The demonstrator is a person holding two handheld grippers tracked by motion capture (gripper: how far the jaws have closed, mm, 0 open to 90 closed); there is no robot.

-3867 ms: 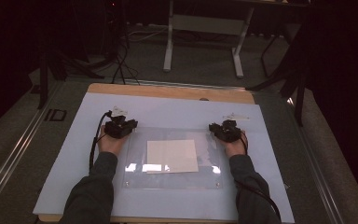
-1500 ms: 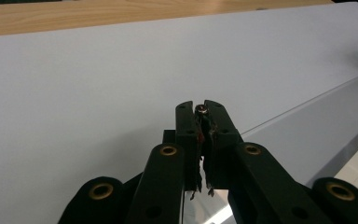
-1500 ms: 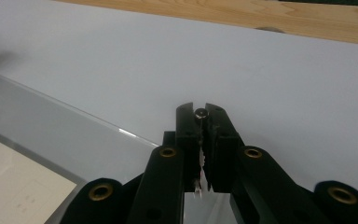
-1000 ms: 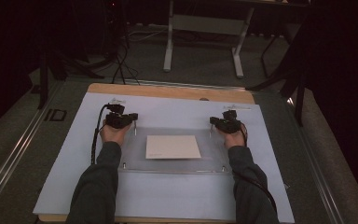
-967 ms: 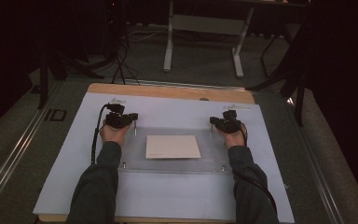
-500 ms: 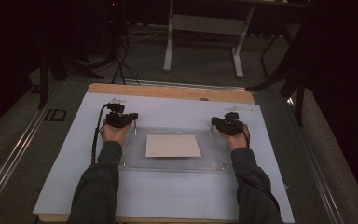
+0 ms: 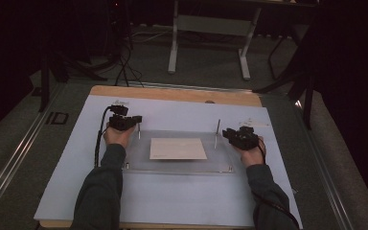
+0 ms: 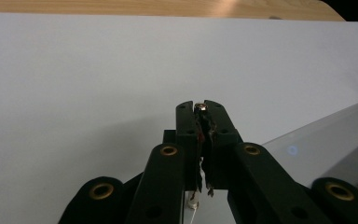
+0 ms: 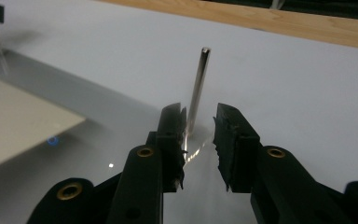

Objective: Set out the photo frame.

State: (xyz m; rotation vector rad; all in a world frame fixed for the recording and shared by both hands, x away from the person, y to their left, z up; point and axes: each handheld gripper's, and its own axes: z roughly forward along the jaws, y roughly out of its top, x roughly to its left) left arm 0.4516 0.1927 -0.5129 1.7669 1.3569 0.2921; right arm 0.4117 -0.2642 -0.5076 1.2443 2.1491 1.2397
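The left claw (image 7: 133, 122) is gripping the top of the left metal pin (image 7: 139, 132) at the plate's (image 7: 182, 165) 10 o'clock corner on the worktop (image 7: 76, 158), forearm reaching forward. The right claw (image 7: 227, 134) is standing narrowly parted just beside the right pin (image 7: 216, 133), at 2 o'clock.

Two grippers, two pins, one plate on one table

Counted across the table (image 7: 172, 96): one clear plate (image 7: 139, 158) with one cream sheet (image 7: 178, 148) on it, two upright metal pins, the left pin (image 7: 139, 132) and the right pin (image 7: 216, 133), and two hand-held grippers, the left gripper (image 7: 133, 120) and the right gripper (image 7: 229, 135). One white mat (image 7: 182, 201) covers the table. Two sleeved forearms enter from the near edge.
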